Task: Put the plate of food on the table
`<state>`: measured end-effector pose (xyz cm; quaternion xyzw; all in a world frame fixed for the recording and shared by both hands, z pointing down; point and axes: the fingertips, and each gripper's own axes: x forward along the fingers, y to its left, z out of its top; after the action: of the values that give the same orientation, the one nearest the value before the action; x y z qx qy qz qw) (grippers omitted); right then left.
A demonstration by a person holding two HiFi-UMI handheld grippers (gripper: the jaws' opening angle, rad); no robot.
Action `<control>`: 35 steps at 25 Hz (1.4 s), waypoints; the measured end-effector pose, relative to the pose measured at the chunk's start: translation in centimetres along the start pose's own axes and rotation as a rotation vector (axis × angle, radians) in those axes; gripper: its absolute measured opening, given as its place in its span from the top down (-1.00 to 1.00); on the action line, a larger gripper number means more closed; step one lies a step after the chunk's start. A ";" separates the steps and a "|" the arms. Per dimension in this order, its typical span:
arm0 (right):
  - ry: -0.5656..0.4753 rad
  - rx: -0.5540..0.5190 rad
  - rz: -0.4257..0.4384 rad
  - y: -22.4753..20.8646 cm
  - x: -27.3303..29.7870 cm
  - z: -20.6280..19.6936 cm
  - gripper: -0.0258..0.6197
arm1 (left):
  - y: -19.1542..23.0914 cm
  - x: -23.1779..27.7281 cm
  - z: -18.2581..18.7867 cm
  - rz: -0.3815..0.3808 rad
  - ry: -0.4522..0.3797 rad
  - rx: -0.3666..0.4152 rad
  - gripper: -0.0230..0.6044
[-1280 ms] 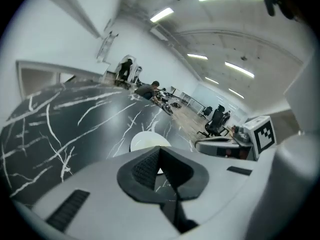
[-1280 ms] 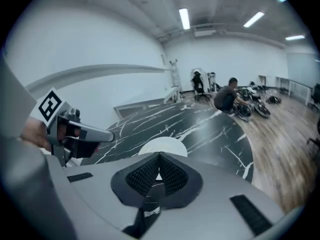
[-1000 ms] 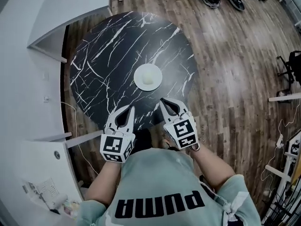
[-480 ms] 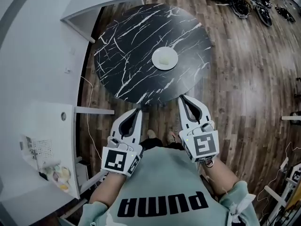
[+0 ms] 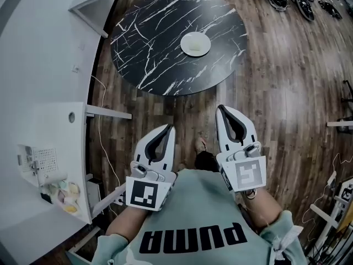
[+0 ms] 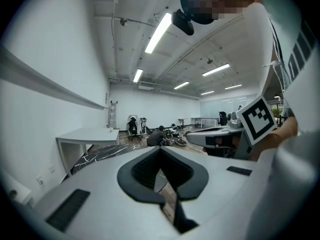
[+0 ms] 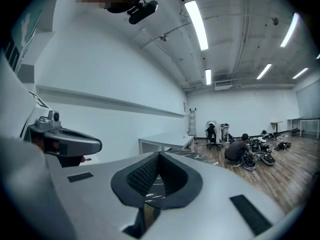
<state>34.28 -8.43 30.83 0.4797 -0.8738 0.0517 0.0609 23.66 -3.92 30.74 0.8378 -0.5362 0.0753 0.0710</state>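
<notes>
Left gripper, right gripper; fingers together, empty

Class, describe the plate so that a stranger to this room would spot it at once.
Find the round black table veined with white, on the wood floor. Near its middle sits a small white plate of pale food, the only thing on it.

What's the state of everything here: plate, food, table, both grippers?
plate: flat on the table, near its middle, nothing touching it.
food: pale lump resting on the plate.
table: upright, bears the plate.
left gripper: jaws shut, empty, over the floor short of the table.
right gripper: jaws shut, empty, over the floor short of the table.
</notes>
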 end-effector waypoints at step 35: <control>-0.051 -0.062 0.120 10.4 -27.7 -3.4 0.90 | -16.1 -23.1 -5.8 0.363 -0.006 0.012 0.91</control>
<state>40.45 20.70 29.50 0.4255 -0.9034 0.0160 0.0500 28.47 24.46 31.12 0.7279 -0.6782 0.0878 0.0497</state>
